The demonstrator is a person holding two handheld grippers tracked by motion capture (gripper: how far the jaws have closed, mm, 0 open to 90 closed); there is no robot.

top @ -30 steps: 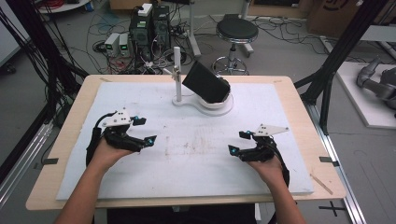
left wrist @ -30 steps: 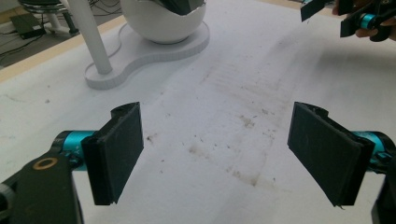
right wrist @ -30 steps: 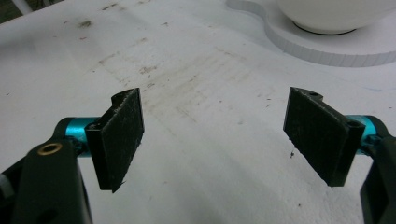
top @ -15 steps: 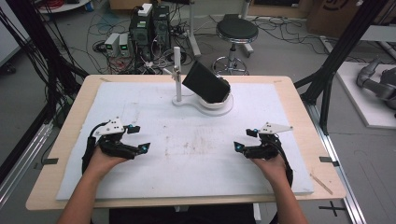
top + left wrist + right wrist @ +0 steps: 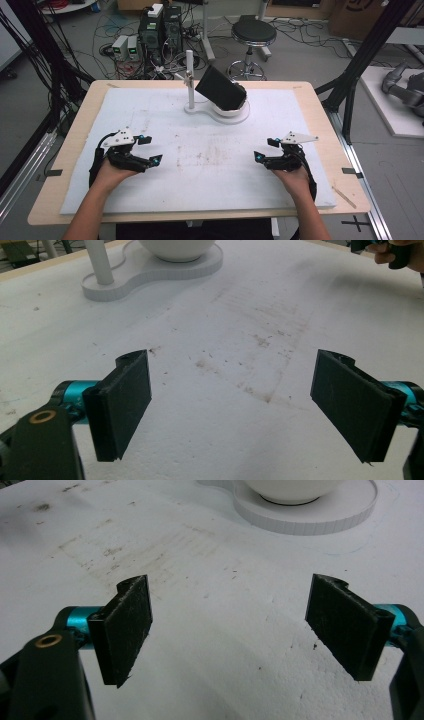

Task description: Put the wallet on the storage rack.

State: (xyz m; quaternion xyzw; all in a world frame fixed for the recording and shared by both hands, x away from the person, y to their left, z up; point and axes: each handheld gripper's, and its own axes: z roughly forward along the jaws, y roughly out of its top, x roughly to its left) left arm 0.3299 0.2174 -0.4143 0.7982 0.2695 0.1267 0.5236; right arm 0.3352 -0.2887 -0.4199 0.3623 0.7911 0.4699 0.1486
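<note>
Left gripper (image 5: 150,149), held in the left hand (image 5: 114,172) low over the white foam mat (image 5: 210,200) on the tabletop (image 5: 75,125): fingers (image 5: 122,402) spread wide, nothing between them. Centre rear: white stand (image 5: 220,111) with an upright post (image 5: 189,75), carrying a tilted black box (image 5: 221,89), possibly a camera housing. Right gripper (image 5: 265,149), in the right hand (image 5: 292,177): fingers (image 5: 345,622) likewise apart and empty, near the mat's right side.
</note>
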